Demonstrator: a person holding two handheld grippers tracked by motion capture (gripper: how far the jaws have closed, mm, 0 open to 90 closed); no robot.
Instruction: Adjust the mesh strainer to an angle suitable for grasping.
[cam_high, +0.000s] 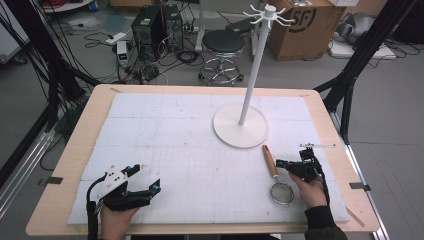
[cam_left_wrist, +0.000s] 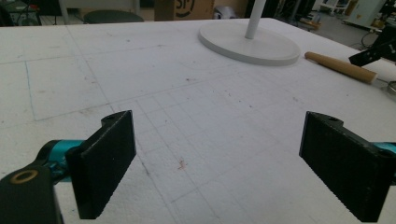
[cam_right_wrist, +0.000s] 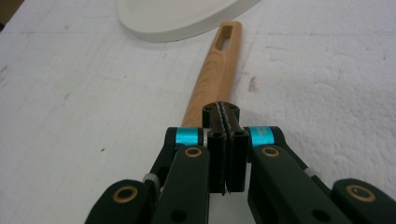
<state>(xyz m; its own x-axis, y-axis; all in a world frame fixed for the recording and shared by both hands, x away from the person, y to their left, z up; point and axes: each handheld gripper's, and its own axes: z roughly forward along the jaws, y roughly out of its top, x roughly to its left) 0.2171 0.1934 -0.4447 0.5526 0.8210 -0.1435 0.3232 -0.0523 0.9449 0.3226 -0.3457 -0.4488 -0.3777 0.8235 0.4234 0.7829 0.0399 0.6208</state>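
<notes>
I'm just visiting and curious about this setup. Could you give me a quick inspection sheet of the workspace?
Surface: wooden table covered by a white gridded mat, lightly stained.
Job's things: strainer with wooden handle lying flat on the mat; white hook stand upright beside the handle's end.
Clutter: nothing seen.
Tools: left tool open, with nothing between its jaws; right tool shut, over the strainer's handle, gripping nothing.
Cables: black cable trails from the left tool.
Surroundings: stool, cardboard box, computer towers and floor wiring.

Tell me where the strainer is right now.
In the high view the strainer lies at the table's right, just below the white stand's base, beside the right gripper.
</notes>
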